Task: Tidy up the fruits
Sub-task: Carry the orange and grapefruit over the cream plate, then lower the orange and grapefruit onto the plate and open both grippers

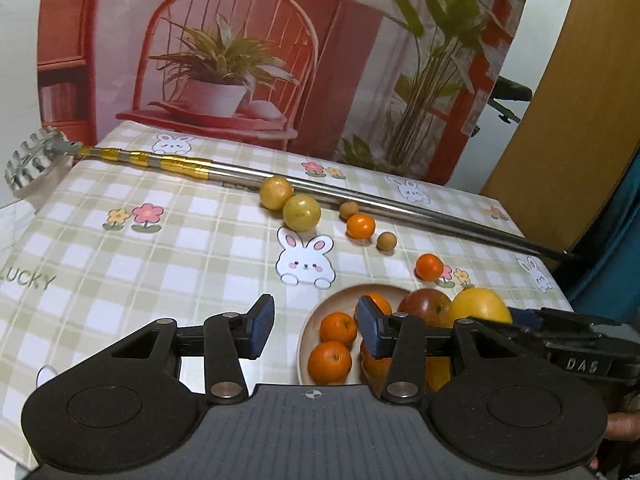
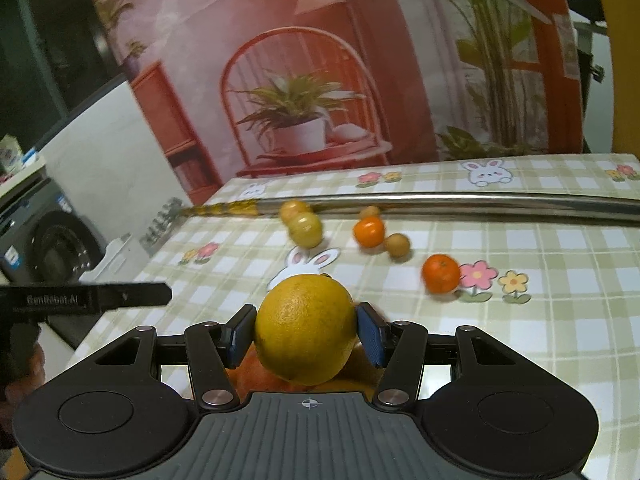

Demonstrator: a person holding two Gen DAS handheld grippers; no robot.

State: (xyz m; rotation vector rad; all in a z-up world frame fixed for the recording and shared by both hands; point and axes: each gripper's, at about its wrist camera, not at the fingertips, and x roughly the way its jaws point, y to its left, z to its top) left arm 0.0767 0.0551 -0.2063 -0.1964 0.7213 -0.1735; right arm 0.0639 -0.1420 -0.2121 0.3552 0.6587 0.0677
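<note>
Yellow and dimpled, the large citrus is pinched between the fingers of the right gripper, held just above the beige plate near the front edge of the desk, so the step in hand looks like adding it to the plate. The plate already carries several tangerines and a red apple, so the next move calls for lowering it into a free gap. The left gripper hangs at the plate's left rim, fingers spread and empty, while two yellow-green fruits, two loose tangerines and two small brown fruits lie beyond the plate, before a metal rod.
</note>
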